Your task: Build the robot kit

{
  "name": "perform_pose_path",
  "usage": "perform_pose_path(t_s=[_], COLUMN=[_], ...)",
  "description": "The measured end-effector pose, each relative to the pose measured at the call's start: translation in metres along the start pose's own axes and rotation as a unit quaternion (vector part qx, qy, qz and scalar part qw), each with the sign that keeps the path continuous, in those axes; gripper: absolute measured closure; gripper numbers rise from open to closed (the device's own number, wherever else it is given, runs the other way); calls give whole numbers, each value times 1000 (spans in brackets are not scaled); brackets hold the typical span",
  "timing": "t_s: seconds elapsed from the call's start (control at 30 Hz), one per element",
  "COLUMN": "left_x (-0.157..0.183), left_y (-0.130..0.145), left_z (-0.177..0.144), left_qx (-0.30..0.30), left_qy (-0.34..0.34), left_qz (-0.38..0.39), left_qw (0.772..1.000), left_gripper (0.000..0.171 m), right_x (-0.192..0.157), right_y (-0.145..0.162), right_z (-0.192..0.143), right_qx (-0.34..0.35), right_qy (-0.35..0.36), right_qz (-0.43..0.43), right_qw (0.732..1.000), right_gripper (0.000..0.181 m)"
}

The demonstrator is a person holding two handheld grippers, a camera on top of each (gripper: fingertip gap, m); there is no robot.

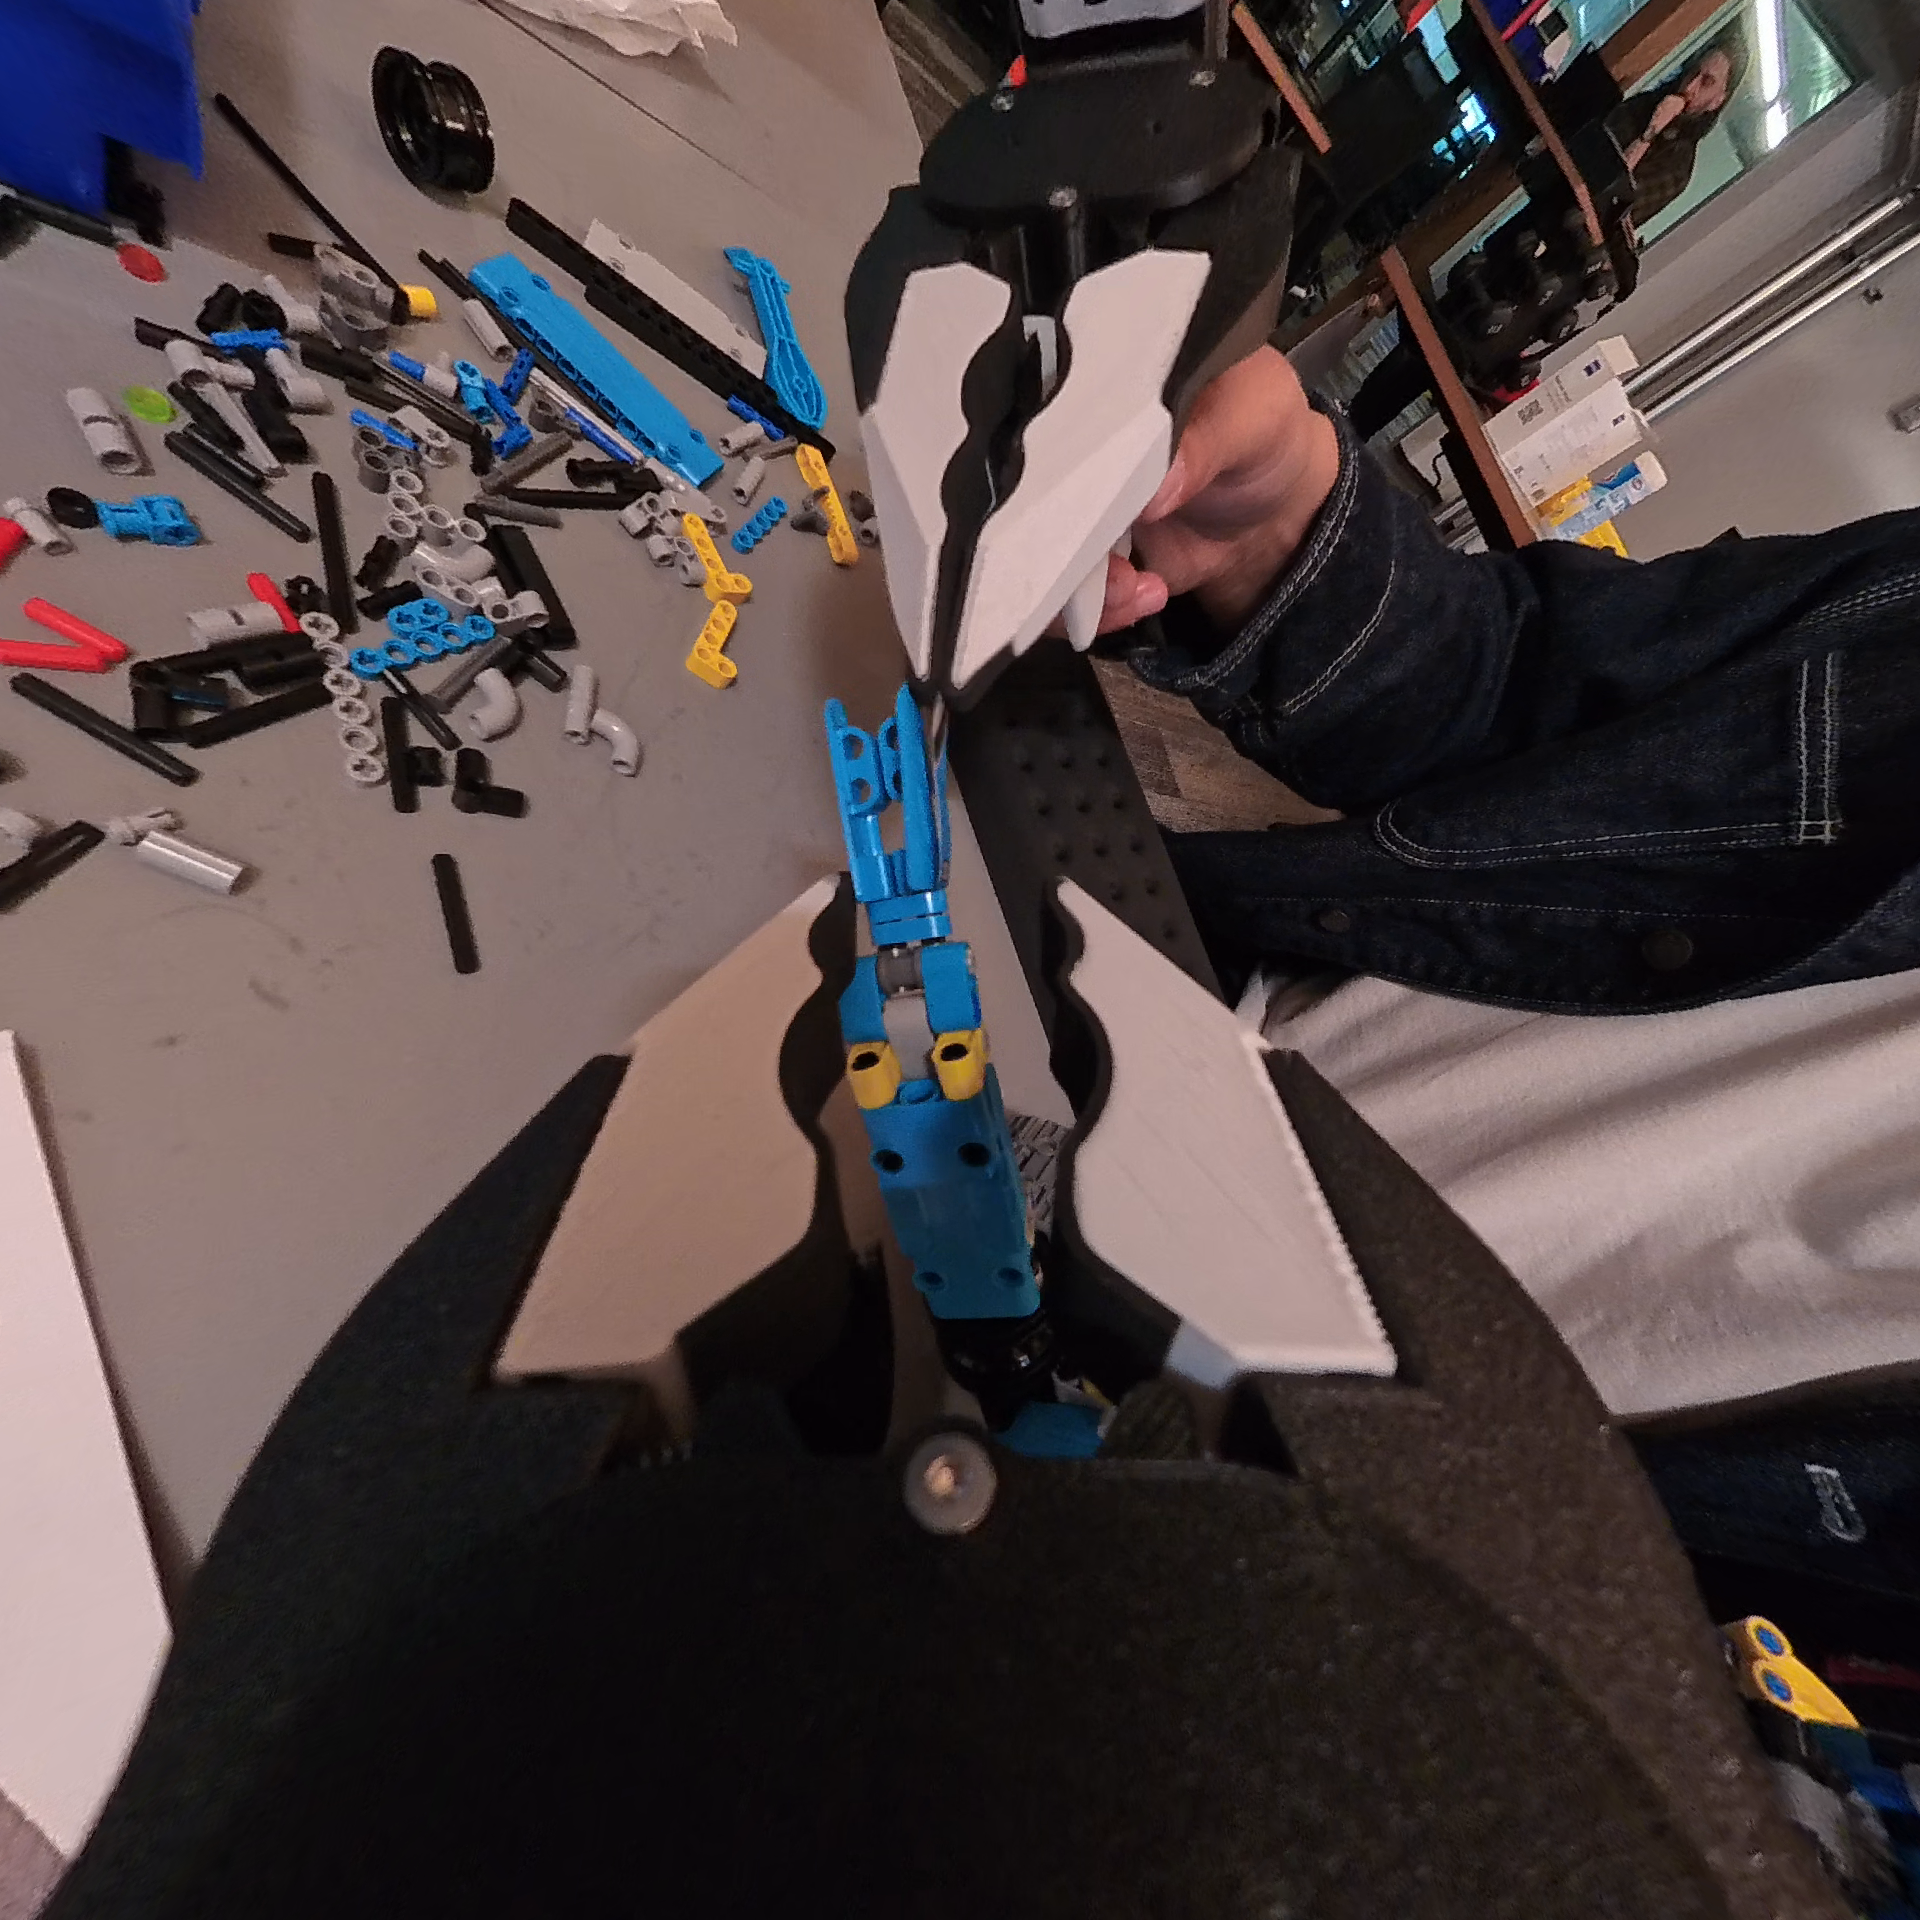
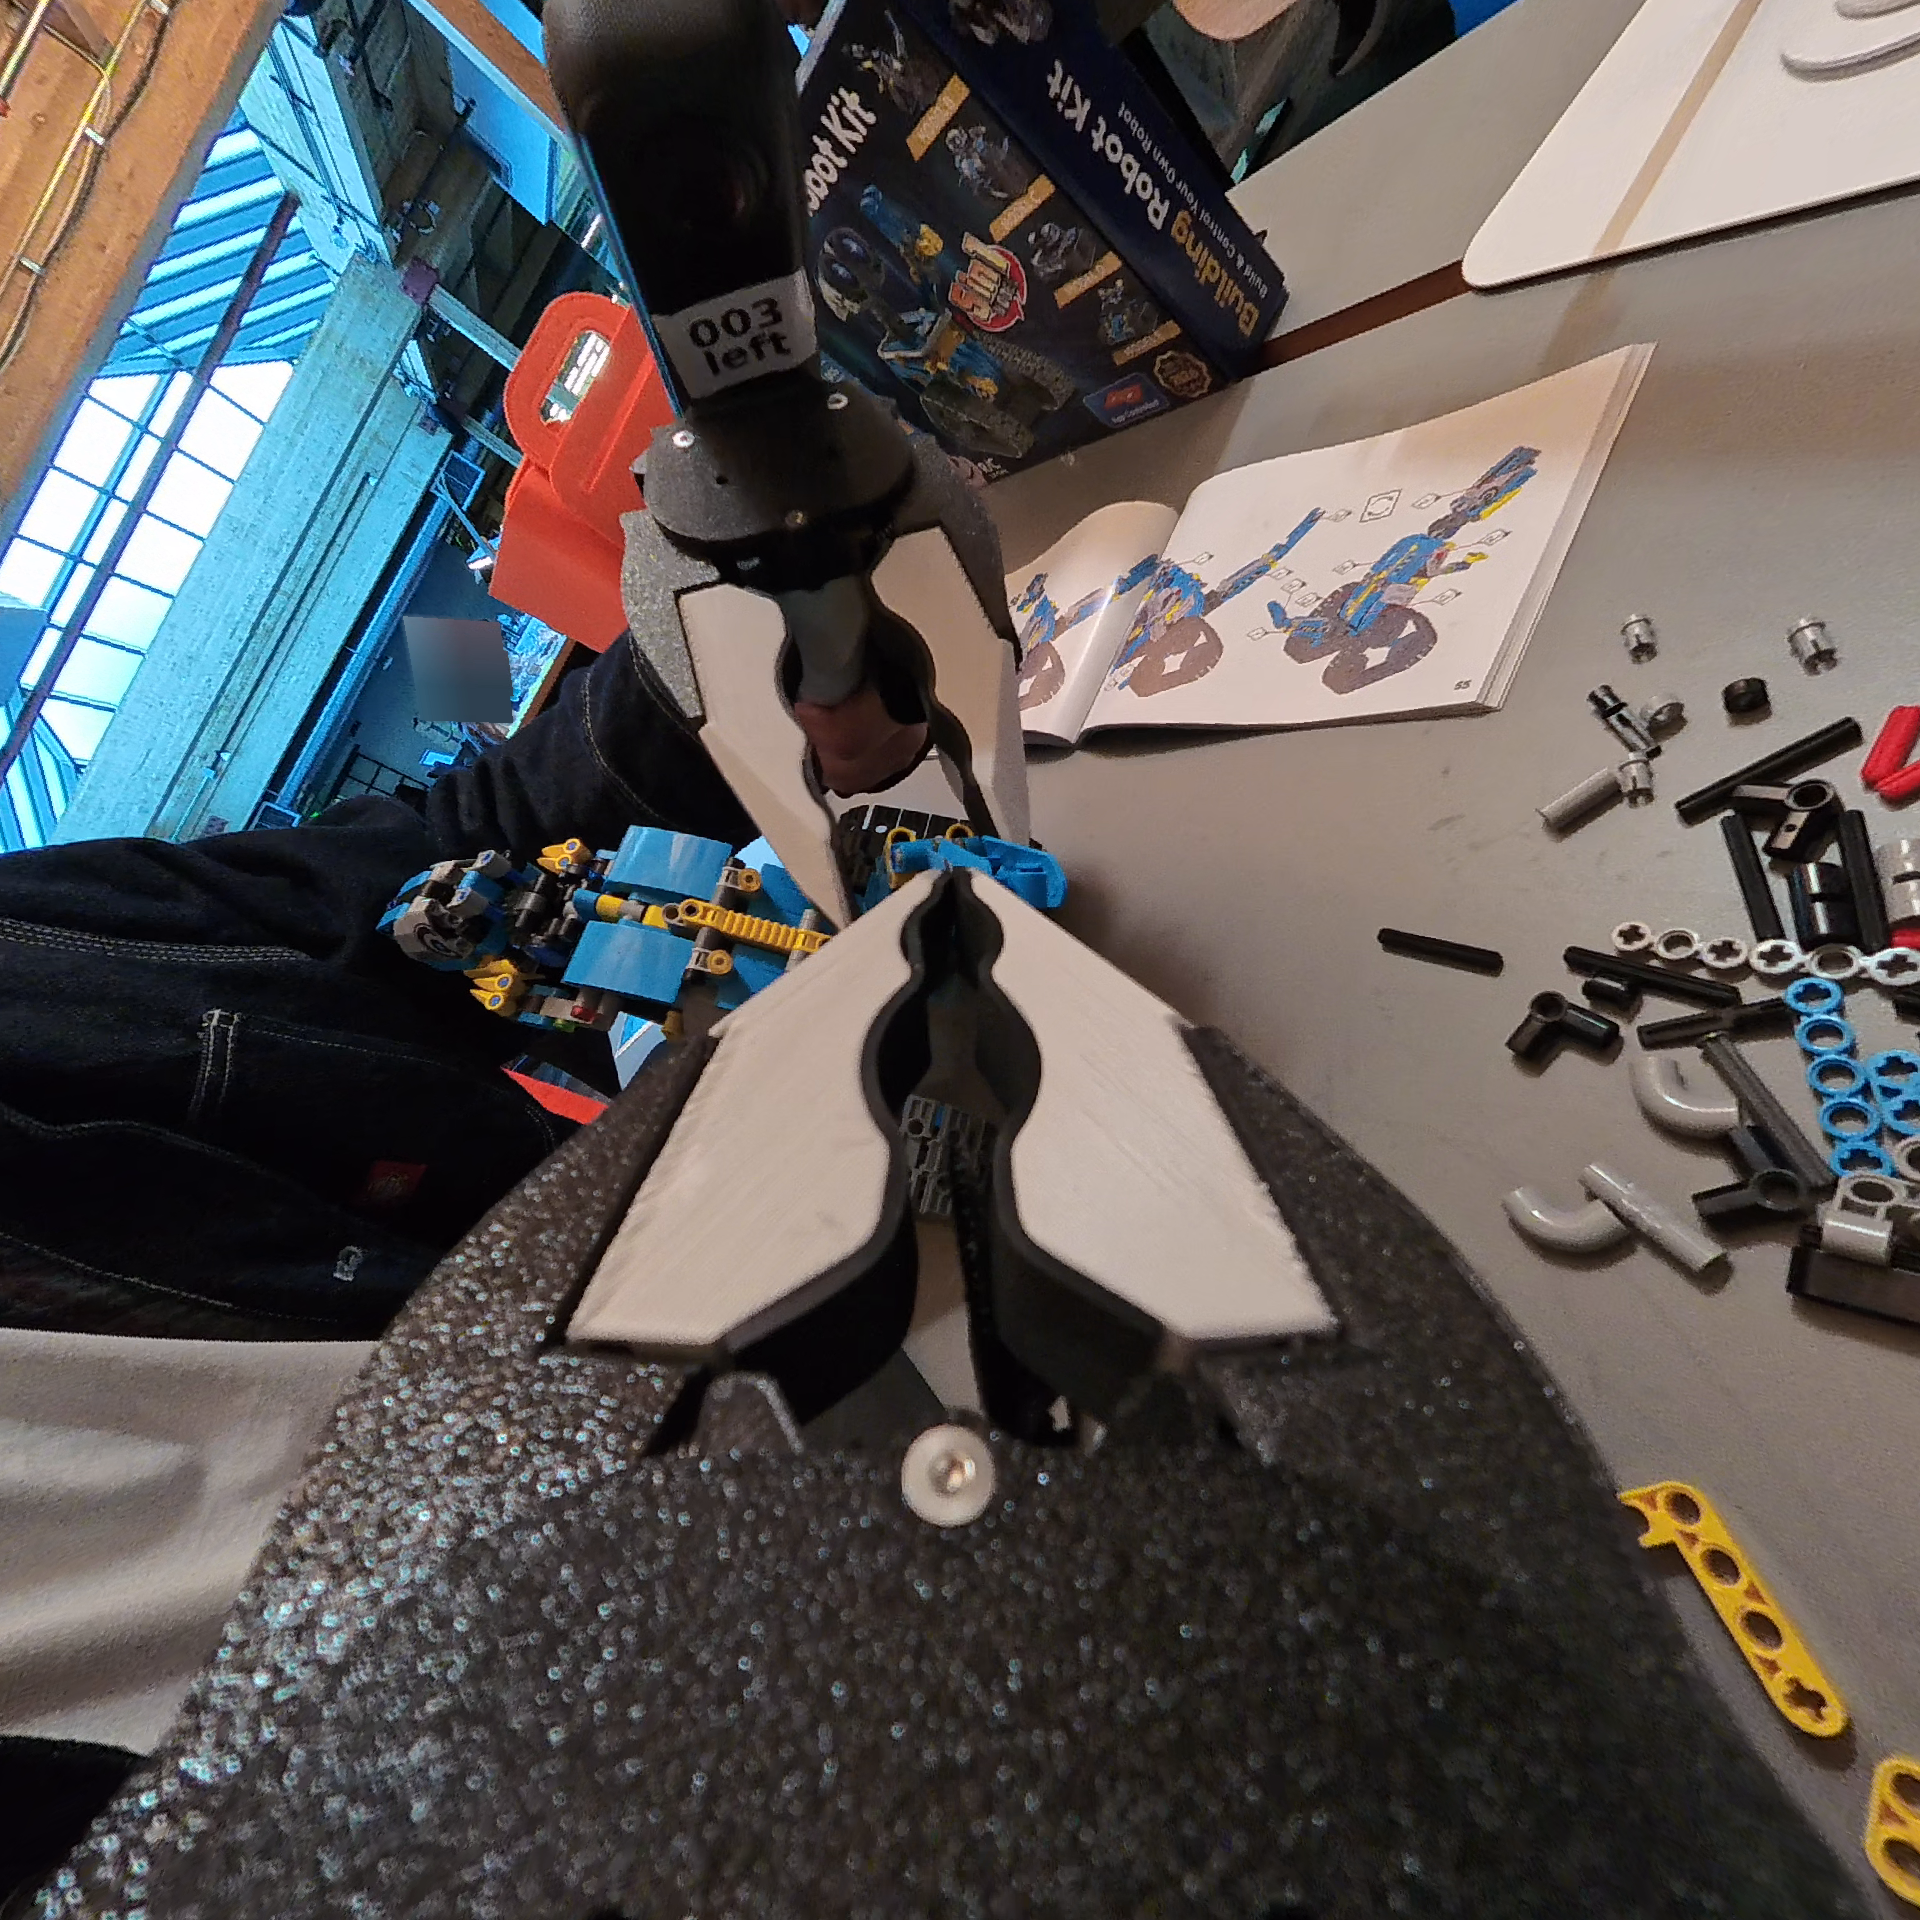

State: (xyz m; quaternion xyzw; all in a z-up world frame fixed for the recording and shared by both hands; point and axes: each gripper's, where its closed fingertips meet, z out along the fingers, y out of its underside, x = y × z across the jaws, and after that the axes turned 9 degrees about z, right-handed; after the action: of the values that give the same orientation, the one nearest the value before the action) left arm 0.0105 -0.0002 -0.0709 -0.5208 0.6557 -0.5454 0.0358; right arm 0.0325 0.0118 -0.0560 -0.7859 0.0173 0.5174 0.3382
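A blue, yellow and grey brick model (image 1: 935,1174) runs lengthwise between my left gripper's (image 1: 945,888) white fingers, which are closed on its body with a gap showing on the right side. The model ends in a blue claw (image 1: 883,790). My right gripper (image 1: 932,691) comes from above, held by a hand (image 1: 1236,488), shut with its tips pinching a claw prong. In the right wrist view my right gripper (image 2: 951,878) is shut at the claw (image 2: 997,860). The left gripper (image 2: 925,868) straddles the model (image 2: 644,925), which extends left over the person's lap.
Several loose blue, black, grey, yellow and red parts (image 1: 416,540) lie scattered on the grey table (image 1: 312,1039), with a black wheel (image 1: 431,120). An open instruction booklet (image 2: 1320,592), a kit box (image 2: 1039,260), more parts (image 2: 1818,1039) and a yellow beam (image 2: 1745,1621) show in the right wrist view. Left and right tips are no more than a few centimetres apart.
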Motion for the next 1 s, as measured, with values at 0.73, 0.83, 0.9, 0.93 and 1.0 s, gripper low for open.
perform_pose_path(t_s=[0.73,0.83,0.9,0.93,1.0], left_x=[-7,-7,-8,-8,-8], left_y=[-4,-4,-4,-4,-4], left_z=[1,1,0,0,0], left_qx=[14,15,16,16,16], left_qy=[-1,0,-2,-3,-2], left_qz=[-24,-26,-26,-26,-26], left_qw=[1000,1000,1000,1000,1000], left_gripper=[149,150,152,153,153], right_x=[1,1,0,0,0], right_y=[-1,-1,-1,-1,-1], right_z=[-1,-1,-1,-1,-1], right_qx=[4,4,4,4,4], right_qy=[-1,-1,-2,-1,0], right_qz=[4,3,3,2,0], right_qw=[1000,1000,1000,1000,1000], right_gripper=[181,181,181,181,181])
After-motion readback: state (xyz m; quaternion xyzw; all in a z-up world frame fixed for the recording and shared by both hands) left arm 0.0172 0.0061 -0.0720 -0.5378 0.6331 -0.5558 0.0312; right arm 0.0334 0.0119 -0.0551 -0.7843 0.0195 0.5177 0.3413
